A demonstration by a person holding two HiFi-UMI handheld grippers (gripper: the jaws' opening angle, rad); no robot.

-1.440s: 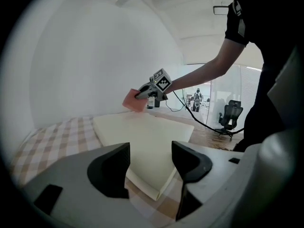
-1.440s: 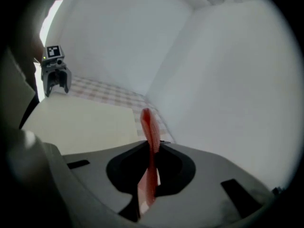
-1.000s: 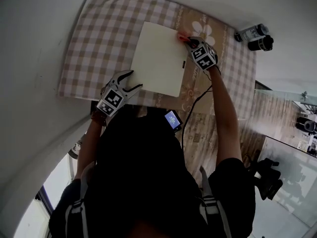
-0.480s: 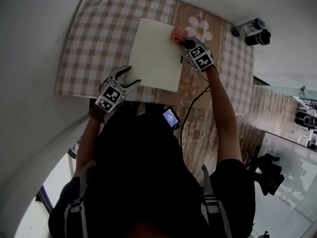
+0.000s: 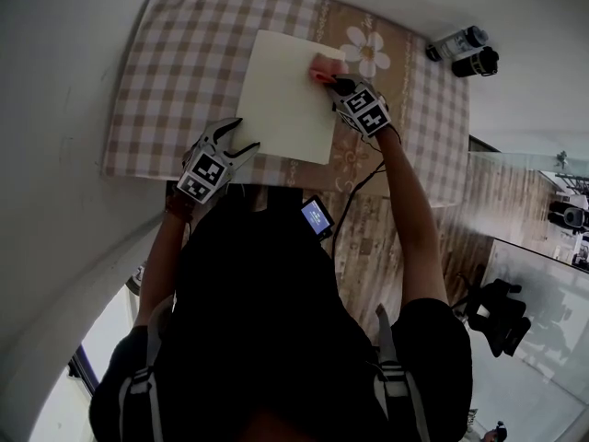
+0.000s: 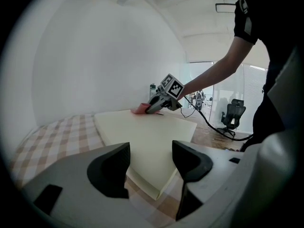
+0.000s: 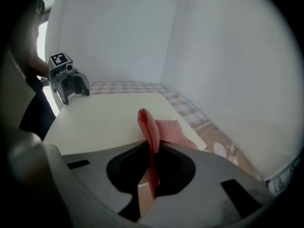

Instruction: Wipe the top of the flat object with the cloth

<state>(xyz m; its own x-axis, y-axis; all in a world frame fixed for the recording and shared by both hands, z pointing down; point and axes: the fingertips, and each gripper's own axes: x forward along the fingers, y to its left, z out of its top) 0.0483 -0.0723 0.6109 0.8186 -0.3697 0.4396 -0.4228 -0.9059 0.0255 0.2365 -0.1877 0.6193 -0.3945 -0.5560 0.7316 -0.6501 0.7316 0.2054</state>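
On the worktop's checked tablecloth (image 5: pixel 166 81) lies the flat object (image 5: pixel 285 90), a pale cream square slab, thin, matte and clean-looking. Nothing pins it, so a hard stroke could skid it or bunch the tablecloth. The left gripper (image 5: pixel 241 138) sits by its near corner with fingers spread and empty, contact unclear. The right gripper (image 5: pixel 336 81) has its fingers pinching the pink cloth (image 5: pixel 324 66) by a thin fold at the slab's far right edge; only a small flap lies flat, so the cloth may slip out or the fingers may scrape the top.
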